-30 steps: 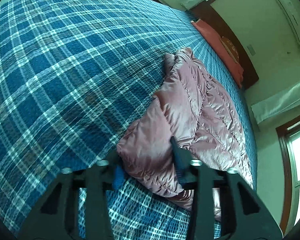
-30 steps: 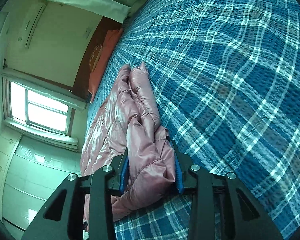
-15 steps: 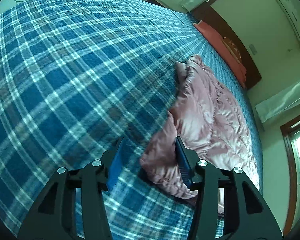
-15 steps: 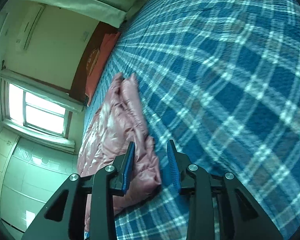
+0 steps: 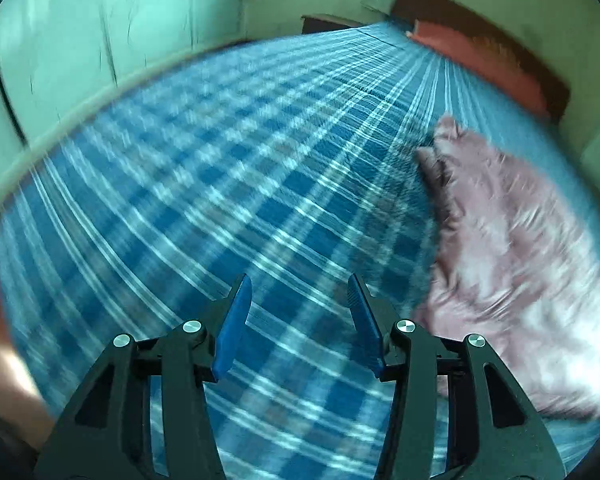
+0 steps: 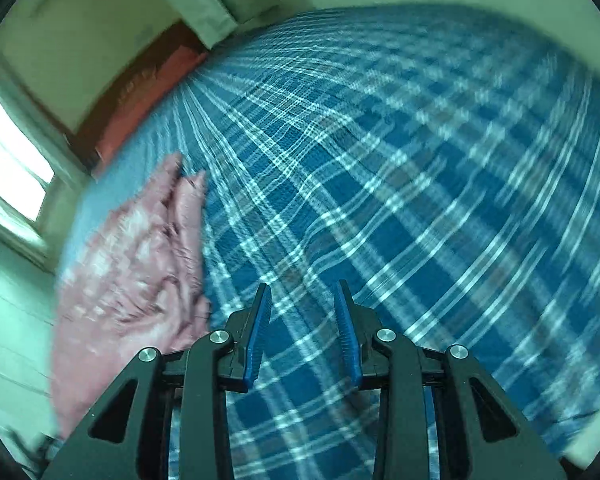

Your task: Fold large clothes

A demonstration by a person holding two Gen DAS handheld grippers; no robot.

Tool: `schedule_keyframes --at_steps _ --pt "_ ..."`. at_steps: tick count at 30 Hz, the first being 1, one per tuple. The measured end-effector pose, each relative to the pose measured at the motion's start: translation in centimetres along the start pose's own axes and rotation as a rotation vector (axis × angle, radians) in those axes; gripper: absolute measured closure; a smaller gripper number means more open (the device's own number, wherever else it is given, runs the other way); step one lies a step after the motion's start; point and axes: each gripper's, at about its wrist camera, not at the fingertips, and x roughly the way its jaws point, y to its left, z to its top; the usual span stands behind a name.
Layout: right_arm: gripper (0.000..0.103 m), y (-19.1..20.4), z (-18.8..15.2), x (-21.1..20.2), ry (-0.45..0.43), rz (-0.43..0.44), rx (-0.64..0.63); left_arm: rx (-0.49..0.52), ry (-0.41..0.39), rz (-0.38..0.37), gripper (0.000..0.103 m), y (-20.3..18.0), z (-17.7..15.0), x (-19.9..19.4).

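A pink puffy jacket (image 5: 512,248) lies folded in a bundle on the blue plaid bedspread (image 5: 220,184). In the left wrist view it is at the right, beside my left gripper (image 5: 298,292), which is open and empty over bare bedspread. In the right wrist view the jacket (image 6: 140,264) lies at the left, and my right gripper (image 6: 302,300) is open and empty over the bedspread (image 6: 420,200), to the jacket's right. Both views are motion-blurred.
An orange-red pillow (image 5: 480,60) lies against the dark wooden headboard (image 5: 540,68) at the far end of the bed. A pale wardrobe wall (image 5: 100,40) stands beyond the bed's left edge. A bright window (image 6: 8,168) is on the jacket's side.
Both grippers have let go of the jacket, opened, and swung away from it. The jacket now lies to the side of each view instead of between the fingers.
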Motion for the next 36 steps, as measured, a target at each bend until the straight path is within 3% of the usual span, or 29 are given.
schedule_keyframes --at_steps 3,5,9,14,22,28,31,36 --pt "0.070 2.0 0.1 -0.2 -0.005 -0.069 -0.096 0.147 -0.072 0.106 0.053 -2.2 0.0 -1.4" --pt "0.070 4.2 -0.1 -0.4 -0.023 -0.087 -0.162 0.190 -0.109 0.113 0.053 -3.6 0.0 -2.3" --pt "0.070 8.9 -0.7 -0.7 -0.062 -0.054 -0.266 0.223 -0.144 0.041 0.053 -7.1 0.1 -3.8" --pt "0.070 16.8 -1.7 1.1 -0.044 0.058 -0.407 0.267 -0.137 -0.059 0.050 -13.5 0.5 -3.0" --pt "0.070 27.4 -2.6 4.6 -0.010 0.127 -0.578 0.315 -0.115 -0.098 0.039 -21.4 1.5 -0.3" --pt "0.070 29.0 -5.5 10.3 0.091 0.073 -0.642 0.403 -0.079 -0.033 0.039 -23.7 -0.3 4.3" --pt "0.070 29.0 -5.1 9.9 0.108 0.074 -0.630 0.415 -0.076 -0.034 0.045 -23.9 -0.3 4.2" --pt "0.070 30.8 -2.9 8.9 0.041 0.090 -0.608 0.377 -0.140 -0.074 0.045 -25.0 2.1 2.1"
